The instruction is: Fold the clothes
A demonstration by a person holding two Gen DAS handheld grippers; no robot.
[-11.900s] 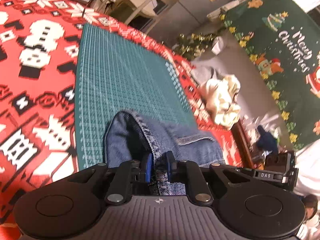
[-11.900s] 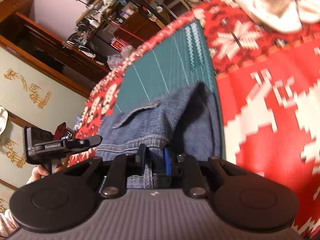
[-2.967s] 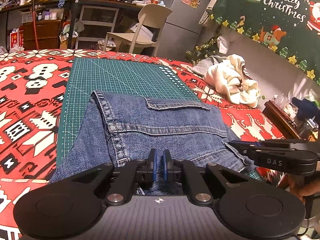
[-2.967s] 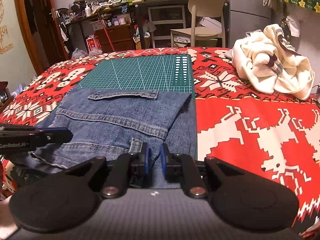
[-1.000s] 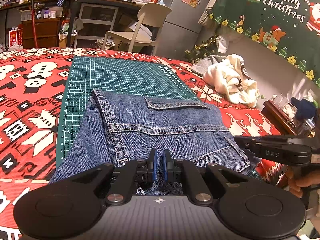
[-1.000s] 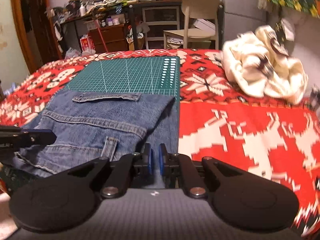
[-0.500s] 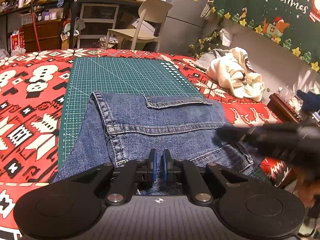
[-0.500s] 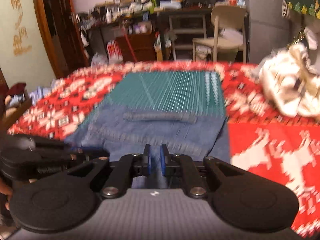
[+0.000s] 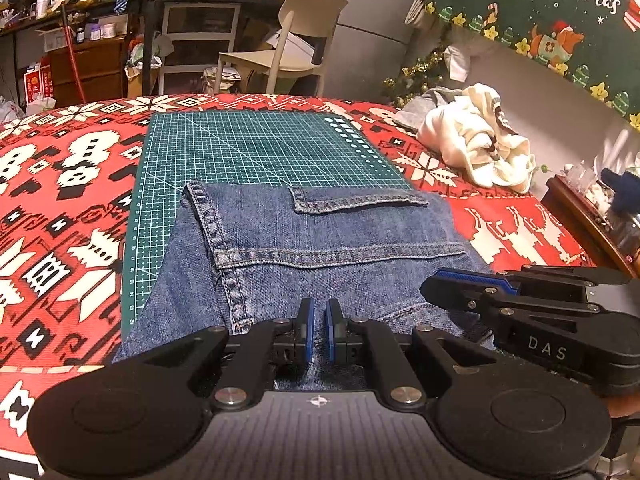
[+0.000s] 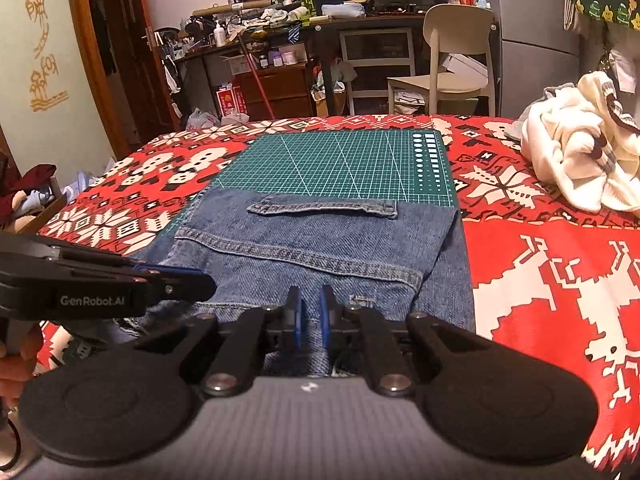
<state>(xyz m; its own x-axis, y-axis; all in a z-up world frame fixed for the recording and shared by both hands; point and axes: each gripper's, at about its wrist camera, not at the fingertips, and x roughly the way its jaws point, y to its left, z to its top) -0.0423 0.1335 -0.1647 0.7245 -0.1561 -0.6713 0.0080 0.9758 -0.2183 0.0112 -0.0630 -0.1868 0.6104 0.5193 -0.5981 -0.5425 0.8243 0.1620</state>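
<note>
Folded jeans (image 9: pixel 320 248) lying flat, far half on the green cutting mat (image 9: pixel 256 148), near edge hanging toward the camera over the red Christmas tablecloth (image 9: pixel 60 208). Left gripper (image 9: pixel 317 330) and right gripper (image 10: pixel 310 320) both parked at that near edge, blue pads nearly together; can't tell whether either actually pinches denim. Crumpled white garment (image 10: pixel 580 160) off to the right.

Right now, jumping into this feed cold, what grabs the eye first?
The folded blue jeans lie at the near end of the green cutting mat, on a loud red-and-white Christmas tablecloth. Both grippers, left and right, sit nearly closed at the jeans' near edge. A crumpled cream garment lies far right.
</note>
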